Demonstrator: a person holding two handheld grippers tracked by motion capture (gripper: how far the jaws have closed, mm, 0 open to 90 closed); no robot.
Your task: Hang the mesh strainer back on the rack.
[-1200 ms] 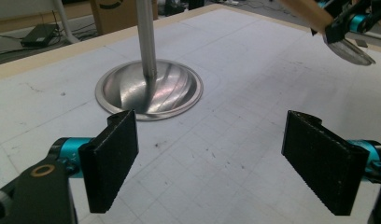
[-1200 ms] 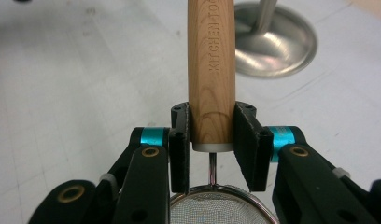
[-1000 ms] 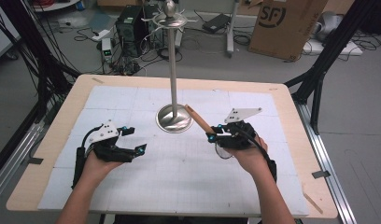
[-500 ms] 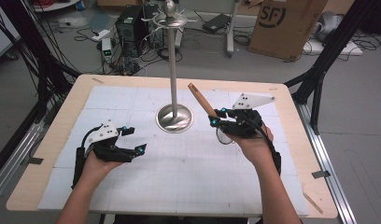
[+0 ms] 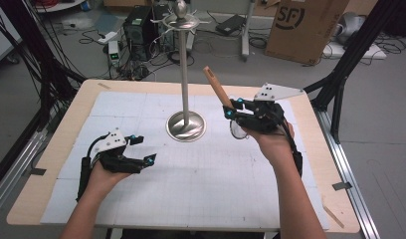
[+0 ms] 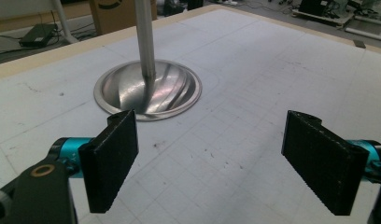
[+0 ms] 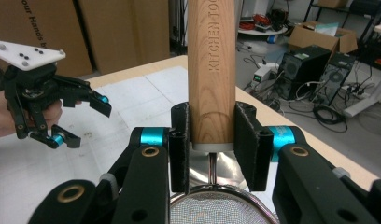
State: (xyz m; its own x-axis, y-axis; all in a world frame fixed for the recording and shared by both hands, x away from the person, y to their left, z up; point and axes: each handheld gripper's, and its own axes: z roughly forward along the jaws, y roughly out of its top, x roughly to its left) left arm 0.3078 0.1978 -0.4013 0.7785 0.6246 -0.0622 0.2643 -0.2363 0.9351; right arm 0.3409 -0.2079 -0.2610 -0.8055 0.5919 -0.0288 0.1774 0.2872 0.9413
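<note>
- While my right gripper (image 5: 230, 110) hung above the white tabletop (image 5: 201, 184), its fingers clamped the round wooden handle of a wire-mesh strainer (image 7: 212, 70).
- Beside the tall steel stand (image 5: 185, 74), my left gripper (image 5: 144, 149) rested, fingers wide, holding nothing.

1. The strainer (image 7: 223, 205) is cut off by the bottom edge of the right gripper view.
2. Its wooden handle (image 7: 212, 70) runs past the top edge there.
3. In the left gripper view, the metal stand (image 6: 146, 86) has its pole cut by the top edge.
</note>
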